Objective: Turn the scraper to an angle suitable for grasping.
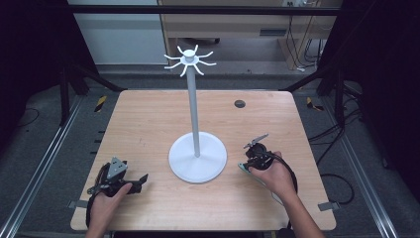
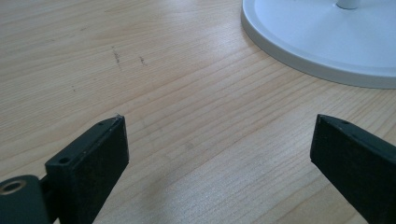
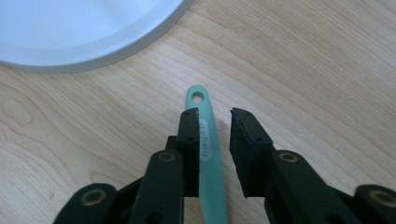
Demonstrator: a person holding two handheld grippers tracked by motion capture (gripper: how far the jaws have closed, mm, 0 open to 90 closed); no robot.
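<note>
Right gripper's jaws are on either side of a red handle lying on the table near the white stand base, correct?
Not quite: the handle is teal green, not red, as the right gripper view shows. The rest holds: it lies on the table between the right gripper jaws, near the white stand base.

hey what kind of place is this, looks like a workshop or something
Probably a lab recording bench, not a home: a bare wooden table inside a dark metal frame, loose cables on the floor, and a white hook stand set out as a prop.
</note>
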